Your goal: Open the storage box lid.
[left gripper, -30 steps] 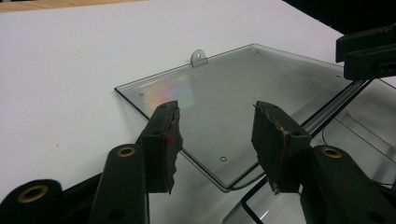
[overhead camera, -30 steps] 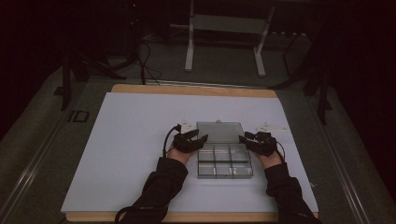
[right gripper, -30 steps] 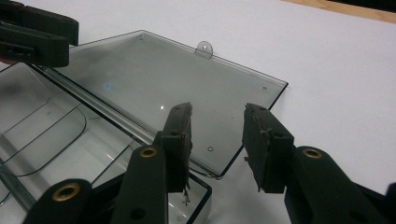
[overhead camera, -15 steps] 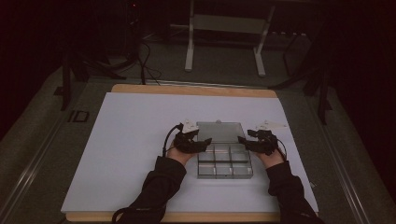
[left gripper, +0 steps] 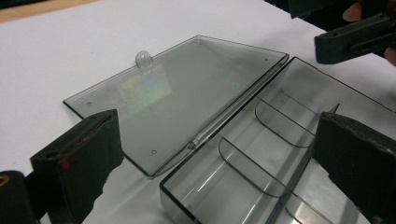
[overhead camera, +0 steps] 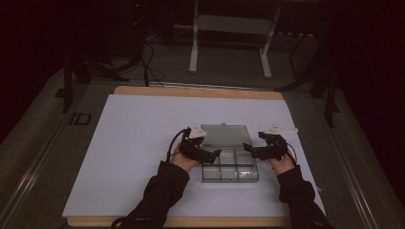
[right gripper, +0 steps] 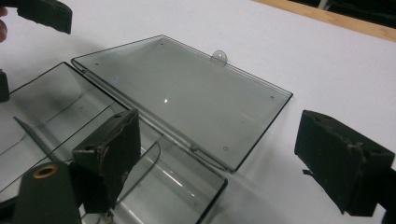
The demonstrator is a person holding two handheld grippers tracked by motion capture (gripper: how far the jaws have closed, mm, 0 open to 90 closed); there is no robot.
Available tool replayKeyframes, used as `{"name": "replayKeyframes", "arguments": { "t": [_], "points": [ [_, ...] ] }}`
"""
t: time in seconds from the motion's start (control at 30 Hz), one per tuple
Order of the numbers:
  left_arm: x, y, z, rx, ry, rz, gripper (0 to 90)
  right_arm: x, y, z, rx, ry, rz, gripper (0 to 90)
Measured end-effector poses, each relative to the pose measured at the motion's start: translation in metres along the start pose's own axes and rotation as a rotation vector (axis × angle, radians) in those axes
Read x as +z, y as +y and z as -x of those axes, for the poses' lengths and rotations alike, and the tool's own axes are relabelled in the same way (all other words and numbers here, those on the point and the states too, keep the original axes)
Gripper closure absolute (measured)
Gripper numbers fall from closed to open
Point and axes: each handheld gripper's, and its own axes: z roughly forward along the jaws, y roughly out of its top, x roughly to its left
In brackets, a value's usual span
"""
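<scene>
Jaws: both just opened, empty | clear compartment box (overhead camera: 229, 164): lid (overhead camera: 225, 135) flat open

The clear plastic organizer box (overhead camera: 229, 166) lies open and flat on the white sheet, in the near half of the sheet, a little right of its middle. Its tray part is at the 6 o'clock side and has thin curved dividers (left gripper: 254, 163) that make several compartments; all of them look empty. The lid (overhead camera: 225, 135) lies flat on the sheet at the 12 o'clock side of the tray, joined to it by a long hinge (right gripper: 154, 126). A small rounded latch tab (left gripper: 144, 58) stands on the far edge of the lid. The plastic is smoky grey and transparent.
</scene>
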Motion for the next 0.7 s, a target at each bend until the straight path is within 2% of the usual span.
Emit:
{"name": "replayKeyframes", "arguments": {
  "t": [0.1, 0.17, 0.5, 0.7],
  "points": [
    [-0.005, -0.001, 0.0, -0.005, -0.014, -0.006, 2.7, -0.006, -0.002, 0.001, -0.003, -0.003, -0.004, 14.4],
    [-0.008, -0.003, 0.0, 0.004, -0.013, -0.009, 2.7, -0.01, -0.004, 0.002, -0.006, 0.0, -0.008, 14.4],
    [-0.021, -0.014, 0.011, 0.036, -0.068, -0.015, 2.8, -0.024, -0.019, -0.001, -0.026, 0.009, -0.023, 14.5],
    [-0.035, -0.019, 0.018, 0.053, -0.066, -0.011, 2.8, -0.037, -0.025, -0.005, -0.044, 0.011, -0.019, 14.5]
  ]
}}
